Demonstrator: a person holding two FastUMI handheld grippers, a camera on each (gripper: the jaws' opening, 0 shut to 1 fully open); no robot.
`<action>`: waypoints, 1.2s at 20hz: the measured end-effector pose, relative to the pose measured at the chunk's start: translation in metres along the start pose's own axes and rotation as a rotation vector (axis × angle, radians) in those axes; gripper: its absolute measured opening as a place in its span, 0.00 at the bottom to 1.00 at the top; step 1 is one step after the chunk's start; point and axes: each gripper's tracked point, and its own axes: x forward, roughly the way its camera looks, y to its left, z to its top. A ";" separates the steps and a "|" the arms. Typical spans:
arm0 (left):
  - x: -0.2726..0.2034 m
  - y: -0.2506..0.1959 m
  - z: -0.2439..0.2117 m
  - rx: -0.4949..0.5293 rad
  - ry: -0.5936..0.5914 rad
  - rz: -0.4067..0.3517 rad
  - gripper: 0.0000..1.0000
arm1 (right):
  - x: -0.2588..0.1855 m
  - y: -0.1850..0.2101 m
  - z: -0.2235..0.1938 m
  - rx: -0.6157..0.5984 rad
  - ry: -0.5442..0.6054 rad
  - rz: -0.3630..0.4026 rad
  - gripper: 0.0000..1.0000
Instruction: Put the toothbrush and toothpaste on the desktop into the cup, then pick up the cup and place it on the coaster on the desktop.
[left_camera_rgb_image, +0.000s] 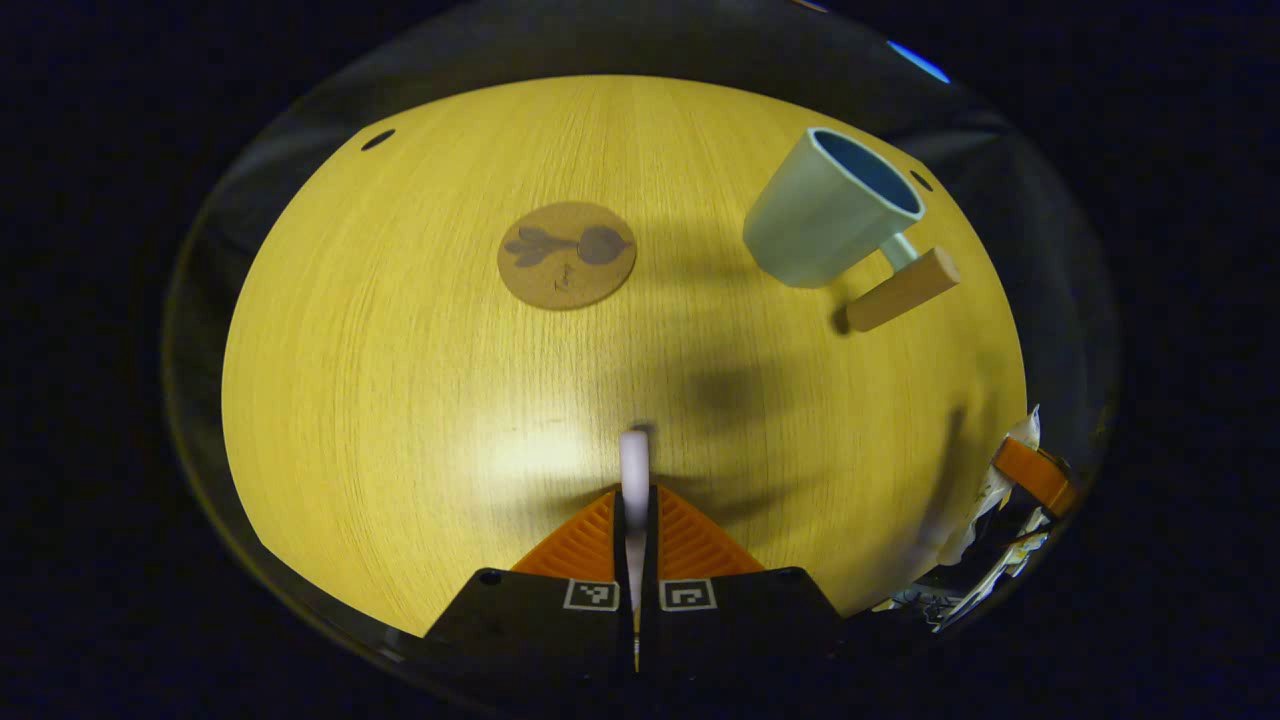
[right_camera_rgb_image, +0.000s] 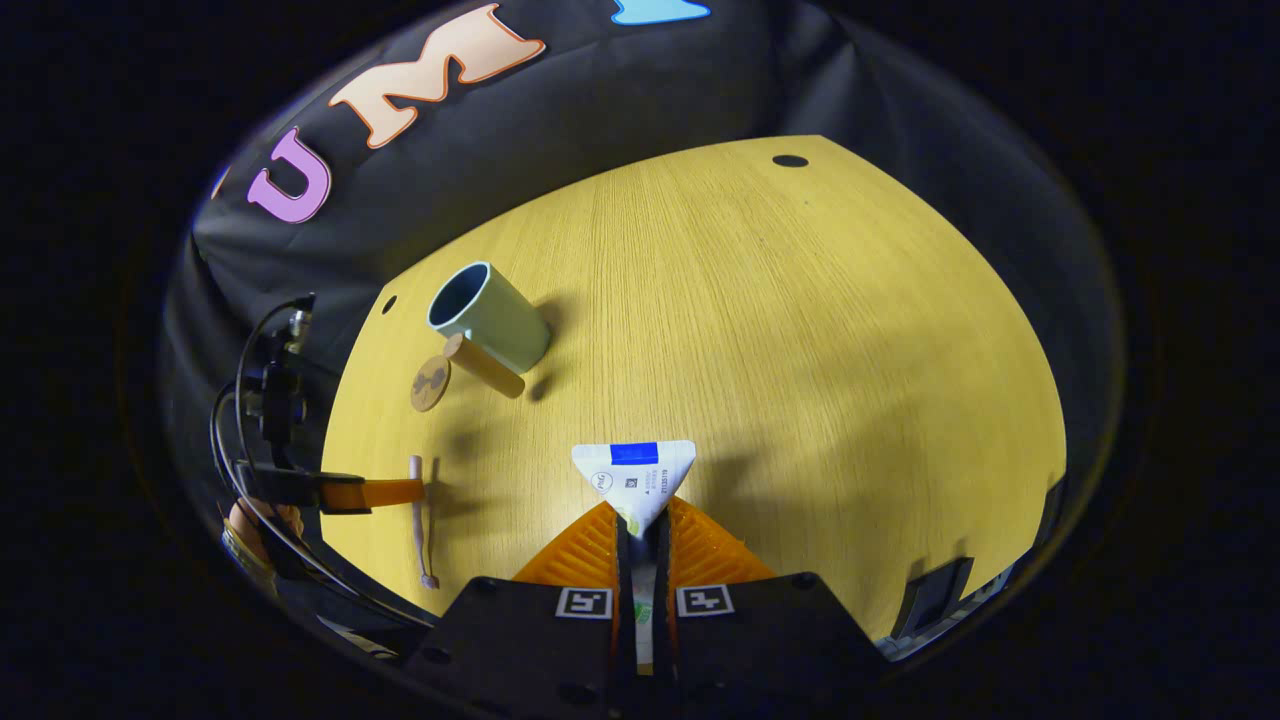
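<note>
The left gripper (left_camera_rgb_image: 636, 520) pinches the toothbrush (left_camera_rgb_image: 634, 470) between both fingers, held above the desk (left_camera_rgb_image: 400, 400). The right gripper (right_camera_rgb_image: 640, 535) clamps the toothpaste (right_camera_rgb_image: 635, 478), its flat crimped end pointing forward. The right gripper view shows the toothbrush's whole length crosswise in the left gripper. The cup (left_camera_rgb_image: 830, 210) stands upright, its wooden handle (left_camera_rgb_image: 903, 290) sticking out, near the coaster (left_camera_rgb_image: 566, 255).
</note>
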 end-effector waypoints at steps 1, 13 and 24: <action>-0.010 0.002 0.014 0.027 -0.064 0.003 0.00 | -0.003 0.006 0.011 -0.007 -0.038 0.005 0.09; -0.089 -0.011 0.132 0.010 -0.567 -0.201 0.00 | -0.049 0.107 0.151 -0.045 -0.560 0.149 0.08; -0.125 -0.035 0.225 0.095 -0.971 -0.379 0.00 | -0.002 0.189 0.235 -0.095 -0.836 0.286 0.09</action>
